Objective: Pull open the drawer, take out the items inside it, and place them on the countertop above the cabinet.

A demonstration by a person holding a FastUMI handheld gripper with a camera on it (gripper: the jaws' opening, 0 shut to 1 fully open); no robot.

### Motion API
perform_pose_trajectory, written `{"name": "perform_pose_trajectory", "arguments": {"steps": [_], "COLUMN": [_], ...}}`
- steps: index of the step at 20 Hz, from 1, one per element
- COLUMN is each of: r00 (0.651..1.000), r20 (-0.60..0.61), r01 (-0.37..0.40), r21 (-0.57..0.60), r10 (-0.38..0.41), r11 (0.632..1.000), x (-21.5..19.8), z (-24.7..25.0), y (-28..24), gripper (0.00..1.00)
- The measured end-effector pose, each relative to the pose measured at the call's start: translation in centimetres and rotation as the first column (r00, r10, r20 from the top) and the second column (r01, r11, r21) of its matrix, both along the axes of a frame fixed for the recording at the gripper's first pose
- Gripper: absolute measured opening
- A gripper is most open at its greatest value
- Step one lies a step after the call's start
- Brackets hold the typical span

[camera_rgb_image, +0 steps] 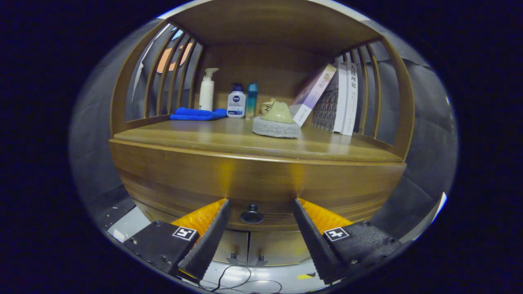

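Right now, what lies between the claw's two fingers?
In the gripper view, the open claw frames the drawer's dark round knob, untouched by both fingers; the drawer is closed.

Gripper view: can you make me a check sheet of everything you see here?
Surface: wooden countertop, shiny, partly bare.
Job's things: drawer shut; its knob sits between the fingers, untouched.
Clutter: blue cloth, pump bottle, lotion bottle, teal bottle, sponge with a greenish thing on it, leaning books.
Grippers: gripper open.
Cables: black cable on the floor.
Surroundings: slatted cabinet sides, lower doors.
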State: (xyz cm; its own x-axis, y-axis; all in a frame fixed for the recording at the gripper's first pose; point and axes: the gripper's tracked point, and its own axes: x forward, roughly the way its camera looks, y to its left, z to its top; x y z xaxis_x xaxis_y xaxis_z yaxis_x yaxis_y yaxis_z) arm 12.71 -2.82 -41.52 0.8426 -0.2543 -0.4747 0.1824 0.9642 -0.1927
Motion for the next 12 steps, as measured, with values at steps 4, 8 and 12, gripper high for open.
{"name": "perform_pose_trajectory", "arguments": {"steps": [4,8,12], "r00": [1.0,1.0,0.994], "r20": [-0.027,-0.006,0.078], "r01": [-0.006,-0.026,-0.075], "r21": [-0.013,-0.007,-0.031], "r10": [0.005,0.026,0.077], "r11": [1.0,1.0,0.997], "x": [-0.1,-0.3,-1.3], "z": [-0.2,2.2,7.9], "y": [0.0,-0.7,0.0], "gripper": [0.99,0.99,0.99]}}
